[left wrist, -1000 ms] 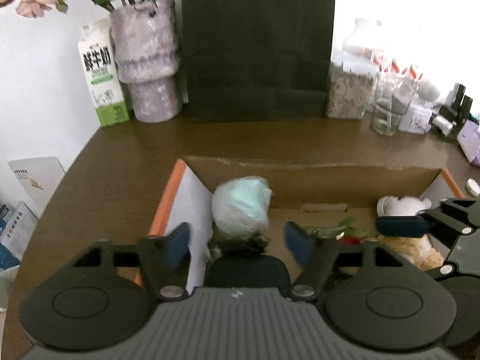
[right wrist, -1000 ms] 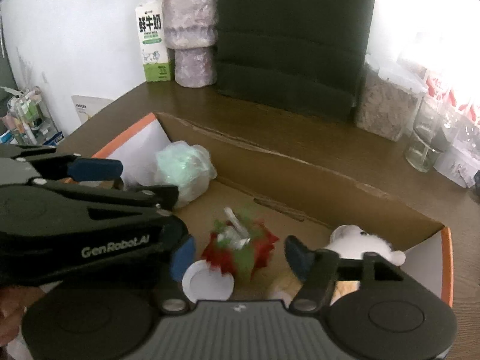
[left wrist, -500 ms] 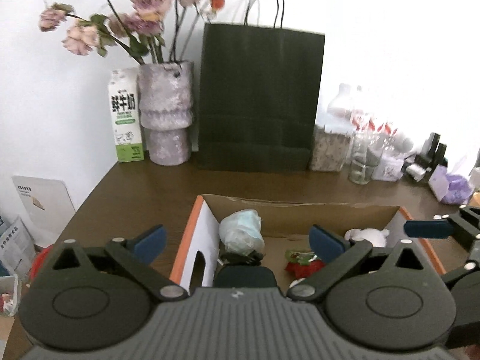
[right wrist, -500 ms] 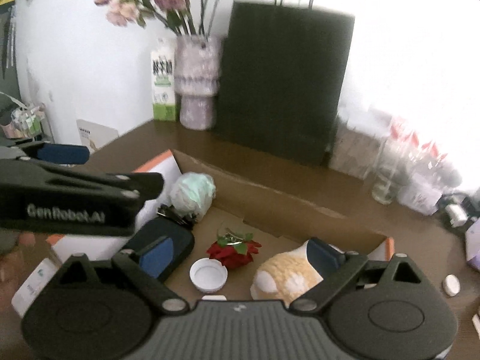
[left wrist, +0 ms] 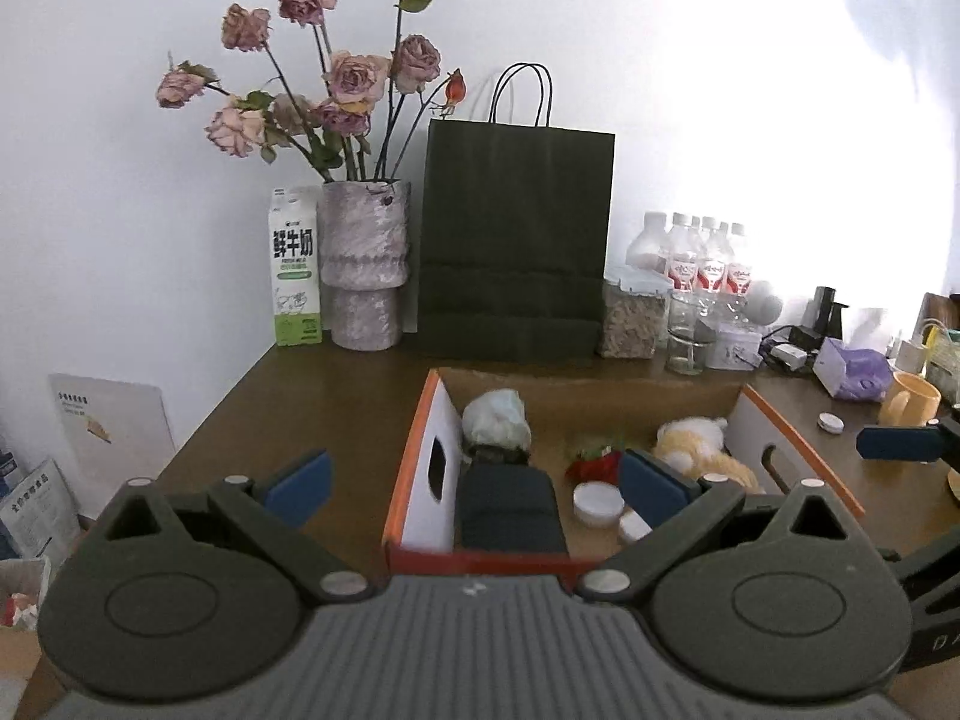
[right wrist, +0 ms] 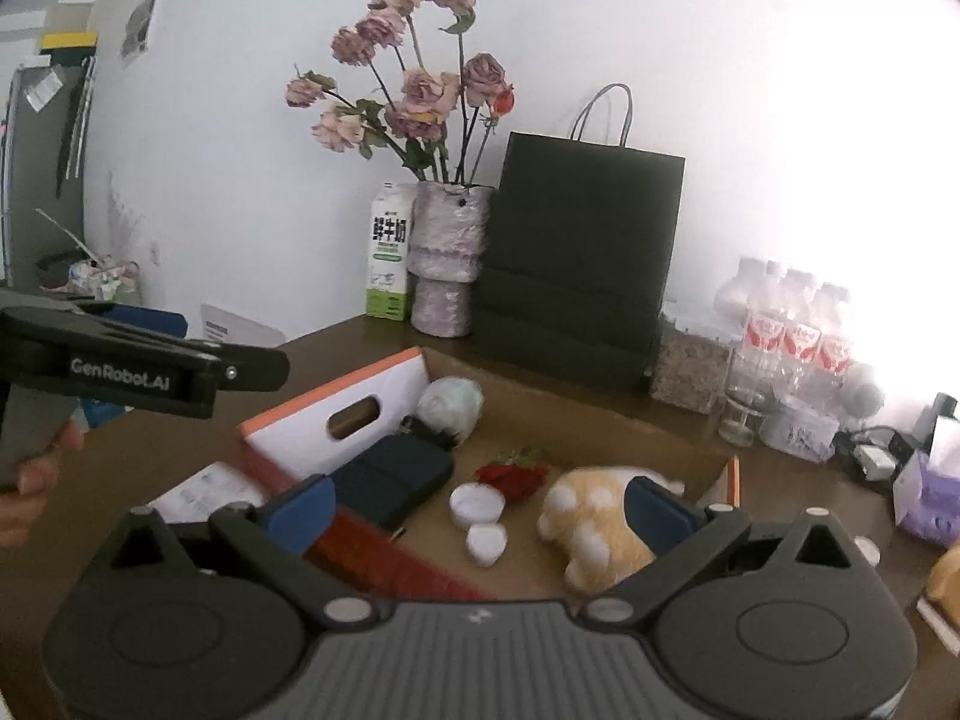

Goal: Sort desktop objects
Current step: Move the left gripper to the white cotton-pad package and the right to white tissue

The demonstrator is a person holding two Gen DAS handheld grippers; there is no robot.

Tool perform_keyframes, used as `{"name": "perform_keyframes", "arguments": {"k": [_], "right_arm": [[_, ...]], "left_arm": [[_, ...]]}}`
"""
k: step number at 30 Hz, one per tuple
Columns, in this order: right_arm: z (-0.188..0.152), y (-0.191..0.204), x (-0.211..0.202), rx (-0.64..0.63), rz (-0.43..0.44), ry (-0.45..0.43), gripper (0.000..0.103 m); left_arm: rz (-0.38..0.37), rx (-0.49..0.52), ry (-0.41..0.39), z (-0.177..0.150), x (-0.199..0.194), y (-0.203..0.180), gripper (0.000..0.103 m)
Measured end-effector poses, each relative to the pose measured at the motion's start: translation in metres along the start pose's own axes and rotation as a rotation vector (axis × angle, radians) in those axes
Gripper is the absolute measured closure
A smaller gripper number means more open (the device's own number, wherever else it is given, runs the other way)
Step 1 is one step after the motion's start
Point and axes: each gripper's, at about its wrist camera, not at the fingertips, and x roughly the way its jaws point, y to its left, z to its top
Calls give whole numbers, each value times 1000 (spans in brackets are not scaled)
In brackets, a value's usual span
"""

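In the middle of both wrist views sits the open cardboard box (left wrist: pixel 600 387), the place where the desktop things are being gathered. Inside it, from the left of the frame to the right, lie a pale crumpled bag (left wrist: pixel 497 417), a dark flat case (left wrist: pixel 510 507), a red strawberry-like toy (right wrist: pixel 513 474), two white caps (right wrist: pixel 477 504) and a yellow plush toy (right wrist: pixel 591 519). These look already sorted.

The left gripper (left wrist: pixel 474 486) has its fingers spread wide with nothing between them but the view of the box beyond; its jaws have just been opening. The right gripper (right wrist: pixel 477 507) is likewise wide and empty-handed, its jaws also just opened, and neither pair of pads presses on anything.

What is left, by my reading, lies outside the box: at the right of the left wrist view a small white cap (left wrist: pixel 831 422), a yellow mug (left wrist: pixel 909 399) and a purple tissue pack (left wrist: pixel 852 369) stand on the worktop (left wrist: pixel 312 408), and a white card (right wrist: pixel 204 489) lies beside the box at lower left of the right wrist view. Whether all of these belong to the sorting I cannot tell.

Along the back wall stand a milk carton (left wrist: pixel 294 276), a vase of dried roses (left wrist: pixel 365 264), a dark paper bag (left wrist: pixel 516 240) and water bottles (left wrist: pixel 702 258).
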Motion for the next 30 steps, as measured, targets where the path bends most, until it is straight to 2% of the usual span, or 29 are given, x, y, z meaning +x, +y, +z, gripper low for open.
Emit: {"name": "perform_keyframes", "arguments": {"k": [3, 7, 12, 19, 27, 30], "right_arm": [[-20, 2, -13, 24, -10, 0, 0], [-47, 1, -27, 79, -19, 10, 0], [-77, -5, -42, 131, -51, 27, 0], [-100, -19, -44, 151, -112, 82, 0], [-111, -22, -23, 124, -130, 168, 2], [-112, -23, -16, 126, -116, 174, 5]], "left_arm": [[6, -18, -12, -19, -15, 5, 0], [49, -44, -17, -45, -32, 11, 0], [76, -142, 13, -69, -45, 26, 0], [122, -102, 59, -74, -39, 30, 0], [140, -71, 113, -80, -24, 29, 0], [151, -60, 126, -80, -17, 28, 0]]}}
